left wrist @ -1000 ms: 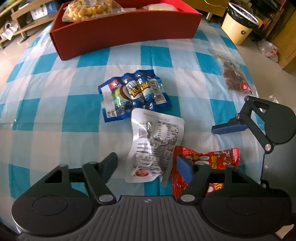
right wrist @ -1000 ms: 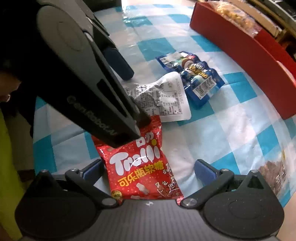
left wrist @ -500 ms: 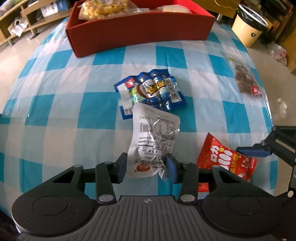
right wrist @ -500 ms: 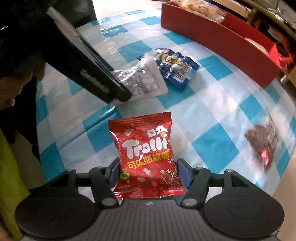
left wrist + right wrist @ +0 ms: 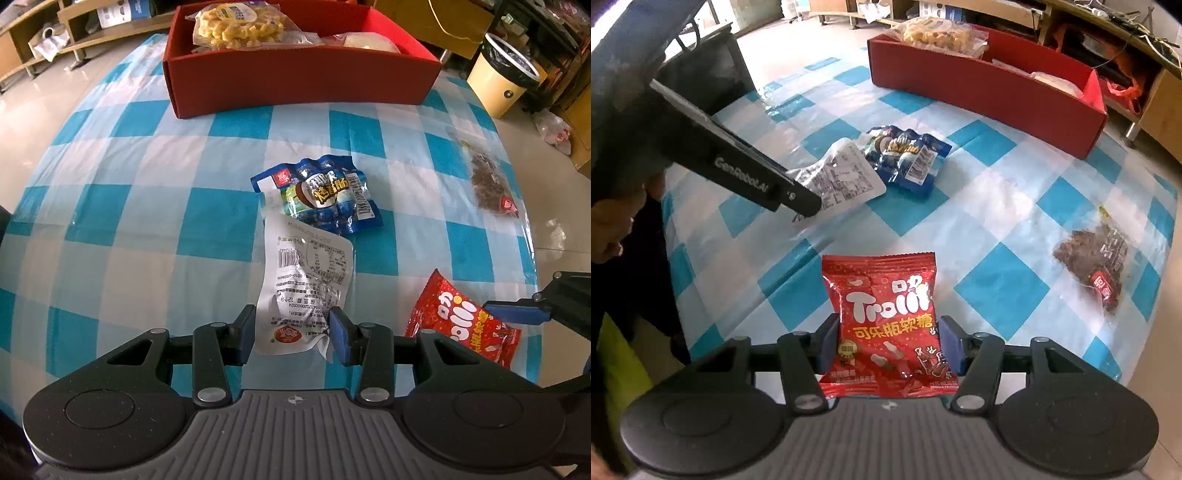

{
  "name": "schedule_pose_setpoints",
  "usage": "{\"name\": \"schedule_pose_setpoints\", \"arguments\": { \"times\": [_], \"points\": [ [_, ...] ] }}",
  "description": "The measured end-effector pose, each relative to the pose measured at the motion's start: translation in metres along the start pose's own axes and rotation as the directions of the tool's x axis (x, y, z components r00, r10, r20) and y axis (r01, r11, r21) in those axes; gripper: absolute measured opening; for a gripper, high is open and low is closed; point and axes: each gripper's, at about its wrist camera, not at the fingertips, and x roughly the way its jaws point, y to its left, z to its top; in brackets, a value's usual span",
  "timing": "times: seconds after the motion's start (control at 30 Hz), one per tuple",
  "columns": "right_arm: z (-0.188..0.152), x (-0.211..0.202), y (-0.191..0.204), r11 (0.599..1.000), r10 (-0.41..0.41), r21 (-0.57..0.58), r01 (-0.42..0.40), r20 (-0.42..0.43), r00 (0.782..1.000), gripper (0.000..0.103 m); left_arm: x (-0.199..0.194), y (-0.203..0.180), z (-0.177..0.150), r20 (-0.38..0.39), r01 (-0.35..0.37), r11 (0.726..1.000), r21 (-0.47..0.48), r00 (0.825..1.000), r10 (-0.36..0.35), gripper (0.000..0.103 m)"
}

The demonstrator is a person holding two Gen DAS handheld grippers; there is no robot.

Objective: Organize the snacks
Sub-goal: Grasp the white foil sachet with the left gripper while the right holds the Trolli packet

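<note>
My left gripper (image 5: 292, 326) is shut on the lower end of a white foil snack packet (image 5: 306, 273), which hangs a little above the blue-checked tablecloth. The jaws of my right gripper (image 5: 888, 343) are closing, and their blue pads press both sides of a red Trolli gummy packet (image 5: 886, 295) held upright off the table. In the left wrist view the red packet (image 5: 458, 321) shows at the lower right with a right finger (image 5: 513, 312) on it. A red box (image 5: 295, 81) stands at the far side and holds a bag of yellow snacks (image 5: 236, 22).
A blue snack packet (image 5: 321, 195) lies mid-table, just beyond the white one. A clear bag of brown snacks (image 5: 1097, 262) lies near the right table edge. A yellow bin (image 5: 502, 85) stands on the floor past the table. A person's hand (image 5: 613, 229) holds the left gripper.
Both grippers have shut on their packets and risen a little from the table. The right one rolled, so the red packet now hangs upright.
</note>
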Motion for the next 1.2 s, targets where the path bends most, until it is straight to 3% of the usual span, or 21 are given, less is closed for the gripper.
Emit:
{"name": "schedule_pose_setpoints", "arguments": {
  "times": [0.33,0.63,0.67,0.7,0.77,0.83,0.97,1.0,1.07,1.2],
  "points": [
    [0.009,-0.029,-0.024,0.986,0.035,0.158,-0.057,0.138,0.99,0.056,-0.018,0.012,0.008,0.054,0.073,0.995,-0.062,0.996,-0.07,0.049],
    [0.015,-0.034,-0.034,0.977,0.031,0.201,-0.067,0.175,0.984,0.056,-0.022,0.016,0.01,0.07,0.088,0.992,-0.086,0.994,-0.083,0.048],
    [0.016,-0.035,-0.034,0.977,0.031,0.203,-0.068,0.179,0.983,0.056,-0.024,0.017,0.011,0.075,0.101,0.99,-0.094,0.993,-0.094,0.041],
    [0.016,-0.036,-0.035,0.976,0.032,0.205,-0.07,0.184,0.982,0.056,-0.026,0.019,0.013,0.078,0.115,0.988,-0.102,0.991,-0.107,0.025],
    [0.017,-0.038,-0.037,0.974,0.032,0.214,-0.074,0.197,0.98,0.056,-0.029,0.023,0.015,0.083,0.155,0.98,-0.124,0.986,-0.145,0.025],
    [0.018,-0.039,-0.039,0.972,0.028,0.221,-0.074,0.203,0.979,0.056,-0.031,0.022,0.016,0.091,0.138,0.983,-0.121,0.988,-0.127,0.025],
    [0.021,-0.038,-0.04,0.972,0.022,0.226,-0.067,0.198,0.98,0.056,-0.02,0.016,0.014,0.064,0.107,0.989,-0.1,0.993,-0.101,0.04],
    [0.022,-0.038,-0.04,0.972,0.02,0.227,-0.065,0.197,0.98,0.056,-0.016,0.013,0.013,0.061,0.08,0.993,-0.085,0.995,-0.075,0.055],
    [0.022,-0.039,-0.041,0.971,0.018,0.23,-0.064,0.198,0.98,0.056,-0.009,0.004,0.013,0.072,0.011,0.999,-0.033,0.997,-0.009,0.071],
    [0.021,-0.041,-0.043,0.97,0.016,0.236,-0.066,0.206,0.978,0.056,0.004,-0.017,0.012,0.083,-0.062,0.994,0.089,0.995,0.054,0.084]
  ]
}}
